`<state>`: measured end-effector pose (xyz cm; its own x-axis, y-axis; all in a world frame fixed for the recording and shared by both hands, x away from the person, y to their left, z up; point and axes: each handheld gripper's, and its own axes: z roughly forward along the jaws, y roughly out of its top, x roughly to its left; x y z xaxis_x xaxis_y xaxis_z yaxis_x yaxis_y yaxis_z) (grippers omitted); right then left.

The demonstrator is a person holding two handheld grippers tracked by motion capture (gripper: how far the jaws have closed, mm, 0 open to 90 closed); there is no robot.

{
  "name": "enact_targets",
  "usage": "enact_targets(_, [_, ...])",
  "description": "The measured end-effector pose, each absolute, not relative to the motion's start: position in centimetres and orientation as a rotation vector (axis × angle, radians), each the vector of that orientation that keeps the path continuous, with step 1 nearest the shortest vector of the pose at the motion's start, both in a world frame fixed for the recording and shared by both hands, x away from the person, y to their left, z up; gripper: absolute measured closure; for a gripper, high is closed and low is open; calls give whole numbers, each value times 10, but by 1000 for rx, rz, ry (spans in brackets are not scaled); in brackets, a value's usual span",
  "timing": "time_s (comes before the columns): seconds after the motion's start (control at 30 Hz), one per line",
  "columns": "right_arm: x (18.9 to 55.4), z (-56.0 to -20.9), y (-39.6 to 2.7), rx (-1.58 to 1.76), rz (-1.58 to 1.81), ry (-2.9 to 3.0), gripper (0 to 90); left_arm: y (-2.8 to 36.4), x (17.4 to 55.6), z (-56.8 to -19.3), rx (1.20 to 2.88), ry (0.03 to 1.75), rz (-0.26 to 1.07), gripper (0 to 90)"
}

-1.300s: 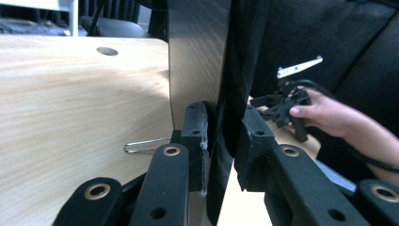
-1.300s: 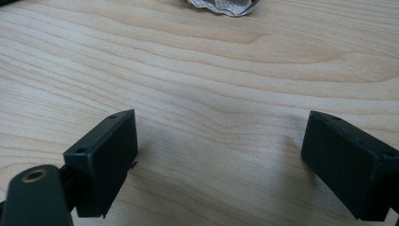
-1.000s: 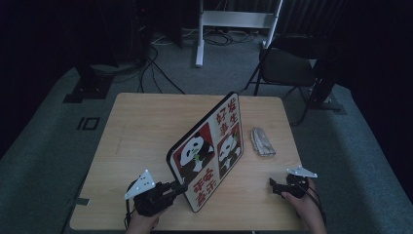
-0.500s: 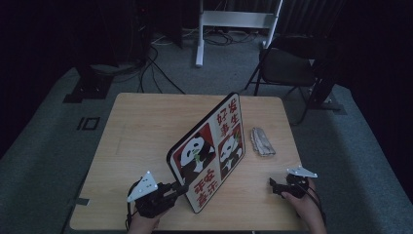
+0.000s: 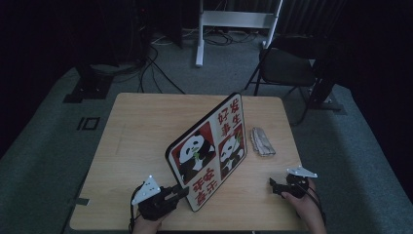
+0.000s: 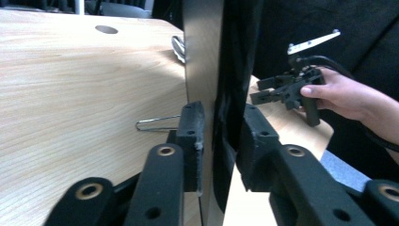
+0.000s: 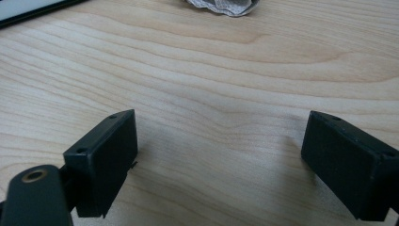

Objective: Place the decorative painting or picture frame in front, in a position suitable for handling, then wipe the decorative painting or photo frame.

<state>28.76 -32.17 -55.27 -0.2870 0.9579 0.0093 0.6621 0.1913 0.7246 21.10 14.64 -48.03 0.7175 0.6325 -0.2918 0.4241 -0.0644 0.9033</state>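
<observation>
A large board [image 5: 209, 148] printed with pandas and red characters stands tilted on its edge across the wooden table [image 5: 141, 131]. My left gripper [image 5: 181, 191] grips its near lower corner. In the left gripper view the pads [image 6: 192, 134] press both faces of the board's edge [image 6: 203, 56]. These jaws have just eased open a little, with the board still between them. My right gripper [image 5: 273, 185] rests in a hand near the front right edge. Its jaws stand wide over bare wood [image 7: 219, 155] with nothing between them.
A crumpled grey cloth [image 5: 262, 141] lies right of the board, also at the top of the right gripper view [image 7: 221, 5]. A thin wire loop [image 6: 155, 123] lies behind the board. A black chair [image 5: 287, 68] and a white stand [image 5: 234, 19] are beyond the table.
The left gripper and the board's near corner have shifted very slightly to the right. The right gripper has kept still.
</observation>
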Motion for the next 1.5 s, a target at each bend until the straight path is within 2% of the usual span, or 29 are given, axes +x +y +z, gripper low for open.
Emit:
enact_targets(0.5, [288,-553,-322,1512,876,2023,108,133,206,-515,1780,890,190,722])
enact_targets(0.6, [288,-553,-322,1512,877,2023,108,133,205,-516,1779,860,217,742])
enact_targets(0.63, [288,-553,-322,1512,876,2023,108,133,205,-517,1774,864,229,777])
enact_targets(1.2, [288,-552,-322,1511,876,2026,109,133,204,-518,1751,886,223,791])
enact_targets(1.5, [301,-552,-319,1501,877,2031,109,133,205,-519,1745,878,216,792])
